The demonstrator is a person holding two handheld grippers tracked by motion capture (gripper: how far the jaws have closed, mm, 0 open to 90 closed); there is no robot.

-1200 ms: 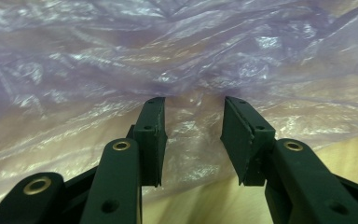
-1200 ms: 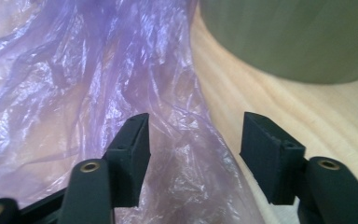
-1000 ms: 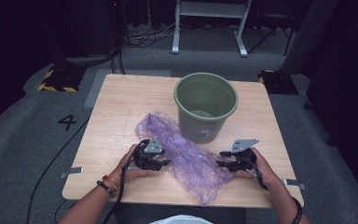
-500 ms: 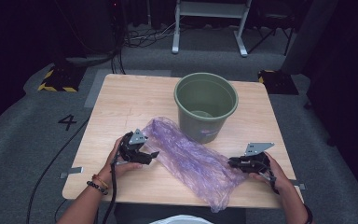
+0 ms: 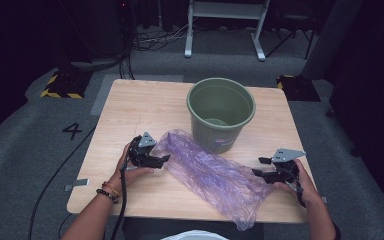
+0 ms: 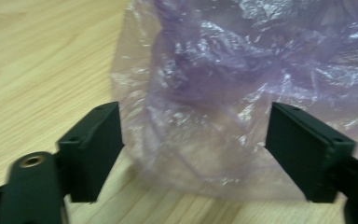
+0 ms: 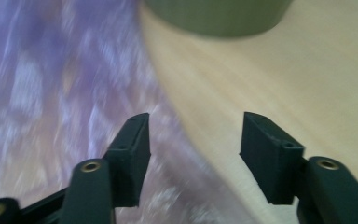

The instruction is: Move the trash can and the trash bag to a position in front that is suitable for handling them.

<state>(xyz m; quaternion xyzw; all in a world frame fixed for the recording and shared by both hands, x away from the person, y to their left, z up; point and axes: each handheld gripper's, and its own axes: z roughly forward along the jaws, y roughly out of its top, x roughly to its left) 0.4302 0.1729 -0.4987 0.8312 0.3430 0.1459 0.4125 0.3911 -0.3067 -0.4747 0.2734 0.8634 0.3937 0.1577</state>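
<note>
A crumpled purple plastic bag (image 5: 207, 172) lies stretched across the wooden tabletop (image 5: 145, 107), its far end beside the green bucket (image 5: 221, 112) and its near end hanging over the front edge. The left claw (image 5: 164, 159) sits at the bag's left end, jaws spread wide with bag film between them but not pinched. The right claw (image 5: 259, 167) stands at the bag's right edge; its jaws have just been opening, gripping nothing.

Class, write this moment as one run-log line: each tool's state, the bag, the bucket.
left tool: open, at bag end | right tool: just opened, beside bag | purple bag: flat on table | green bucket: upright
</note>
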